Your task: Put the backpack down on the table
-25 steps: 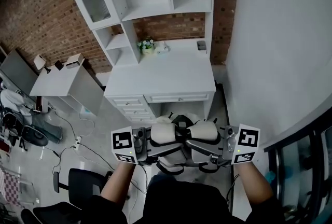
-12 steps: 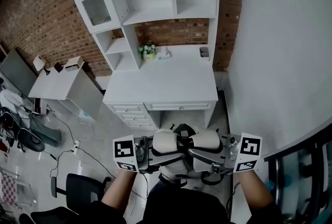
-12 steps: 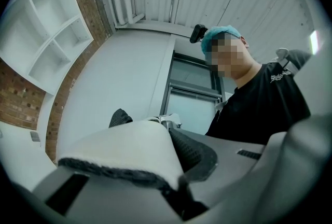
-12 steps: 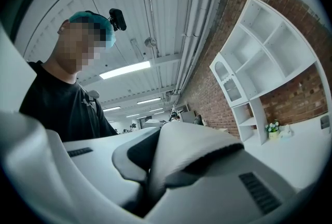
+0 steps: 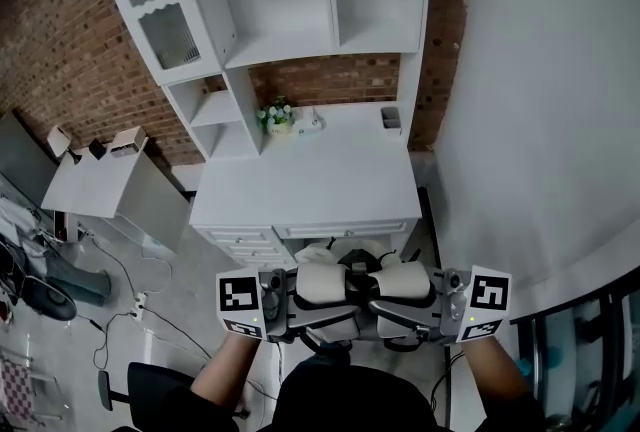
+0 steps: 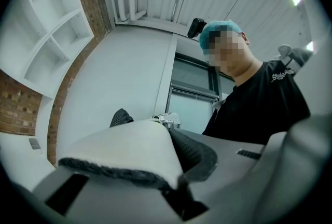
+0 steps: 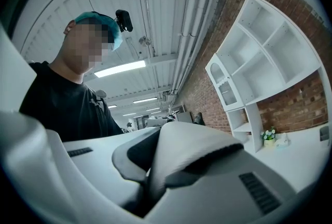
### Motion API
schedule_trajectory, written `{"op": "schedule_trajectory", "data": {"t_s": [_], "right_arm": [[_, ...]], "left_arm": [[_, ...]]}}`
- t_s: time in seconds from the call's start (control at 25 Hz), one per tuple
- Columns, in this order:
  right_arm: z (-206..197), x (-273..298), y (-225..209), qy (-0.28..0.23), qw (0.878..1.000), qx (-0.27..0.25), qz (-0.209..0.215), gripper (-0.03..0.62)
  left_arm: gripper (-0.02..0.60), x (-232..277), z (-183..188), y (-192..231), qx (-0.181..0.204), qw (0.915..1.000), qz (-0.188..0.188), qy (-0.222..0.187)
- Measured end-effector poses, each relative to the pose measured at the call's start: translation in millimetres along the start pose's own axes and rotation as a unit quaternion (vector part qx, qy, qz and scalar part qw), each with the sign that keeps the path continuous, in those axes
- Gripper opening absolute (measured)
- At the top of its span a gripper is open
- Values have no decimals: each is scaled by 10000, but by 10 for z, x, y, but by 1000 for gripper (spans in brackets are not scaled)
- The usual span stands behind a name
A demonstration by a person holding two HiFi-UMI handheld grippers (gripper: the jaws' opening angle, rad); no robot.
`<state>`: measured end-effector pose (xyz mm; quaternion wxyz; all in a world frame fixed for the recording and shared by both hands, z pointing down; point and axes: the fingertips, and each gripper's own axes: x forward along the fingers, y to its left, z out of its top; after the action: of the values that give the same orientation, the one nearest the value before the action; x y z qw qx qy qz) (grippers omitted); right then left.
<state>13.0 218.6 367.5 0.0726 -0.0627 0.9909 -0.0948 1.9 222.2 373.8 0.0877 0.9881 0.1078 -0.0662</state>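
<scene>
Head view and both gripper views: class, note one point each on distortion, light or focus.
Head view: the wide-angle lens bows the straight edges of the white shelf unit; the light is even. Left gripper view: round fisheye image with black corners; the backpack strap close to the lens looks soft. Right gripper view: the ceiling strip lights glare bright; same black corners.

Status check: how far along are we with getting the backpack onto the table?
Done: the pickup. The left gripper is shut on one padded shoulder strap and the right gripper on the other strap. In hand: the backpack hangs in front of the person, short of the white desk. Left: carry it over the desktop, lower it, release.
</scene>
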Motion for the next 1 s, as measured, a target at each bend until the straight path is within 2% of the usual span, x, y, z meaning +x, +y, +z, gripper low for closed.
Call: {"op": "schedule_trajectory", "data": {"t_s": [0.36,1.0], "right_arm": [[264,353,-713,-73,9999,-101,-81,41],[602,931,-1565,-43,9991,-228,-365,41]], "left_arm": [[51,-347,358,732,12,10000,20,40],[51,-915,802,1511,121,9995,-281,35]]}}
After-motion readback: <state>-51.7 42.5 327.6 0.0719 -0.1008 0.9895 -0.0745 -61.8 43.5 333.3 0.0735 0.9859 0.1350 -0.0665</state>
